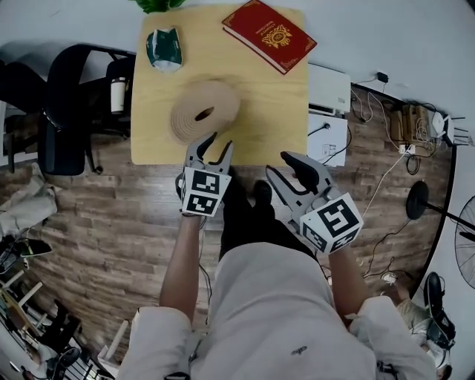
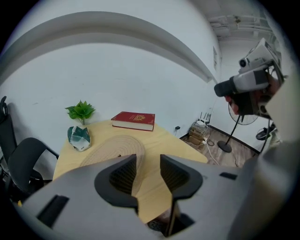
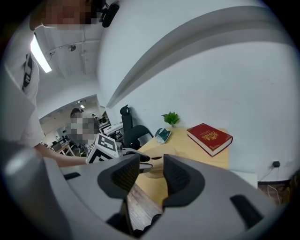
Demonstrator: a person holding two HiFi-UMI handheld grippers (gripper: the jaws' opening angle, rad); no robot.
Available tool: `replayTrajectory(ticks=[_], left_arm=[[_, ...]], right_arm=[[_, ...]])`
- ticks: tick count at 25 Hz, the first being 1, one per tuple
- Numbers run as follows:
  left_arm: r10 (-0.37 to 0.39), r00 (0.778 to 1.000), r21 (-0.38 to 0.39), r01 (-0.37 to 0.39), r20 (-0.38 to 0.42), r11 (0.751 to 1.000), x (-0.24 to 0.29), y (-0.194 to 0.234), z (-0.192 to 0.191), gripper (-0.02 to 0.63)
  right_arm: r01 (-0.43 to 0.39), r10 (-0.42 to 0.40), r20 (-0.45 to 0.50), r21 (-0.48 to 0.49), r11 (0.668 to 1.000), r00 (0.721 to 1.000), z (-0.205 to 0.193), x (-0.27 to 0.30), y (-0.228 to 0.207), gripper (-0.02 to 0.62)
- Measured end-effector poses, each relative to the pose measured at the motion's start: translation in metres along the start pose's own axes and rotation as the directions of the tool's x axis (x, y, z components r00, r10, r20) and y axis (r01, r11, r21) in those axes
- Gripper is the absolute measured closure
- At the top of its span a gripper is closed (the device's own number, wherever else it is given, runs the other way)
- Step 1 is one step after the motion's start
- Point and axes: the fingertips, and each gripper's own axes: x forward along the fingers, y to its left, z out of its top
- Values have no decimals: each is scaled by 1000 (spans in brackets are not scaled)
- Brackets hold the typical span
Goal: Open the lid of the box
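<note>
One square pale-wood table [image 1: 282, 111] carries four things: one round, tan woven box [image 1: 205, 110] near its middle, ribbed in rings with a dark oval at the centre; one red hardcover book [image 1: 269, 35] with a gold emblem; one crumpled green-and-white packet [image 1: 164, 49]; and one small leafy plant [image 1: 157, 4]. There are two grey grippers. The left gripper [image 1: 221, 141] hovers just beside the box's near edge, and the right gripper [image 1: 277, 163] is off the table. Both have their jaws parted and empty.

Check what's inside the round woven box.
Contents hidden: round woven box is closed. Only a dark oval hole in its top shows, nothing visible through it.
</note>
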Motion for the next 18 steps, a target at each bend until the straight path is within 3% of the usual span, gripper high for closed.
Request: replayTrajectory(ticks=[8, 18], left_arm=[[24, 995, 134, -10, -101, 991, 23, 20, -23, 451], [65, 980, 353, 5, -187, 936, 44, 27, -38, 434]], right_arm=[[35, -34, -21, 23, 999, 999, -3, 12, -1, 442], [88, -87, -26, 50, 995, 996, -5, 14, -10, 442]])
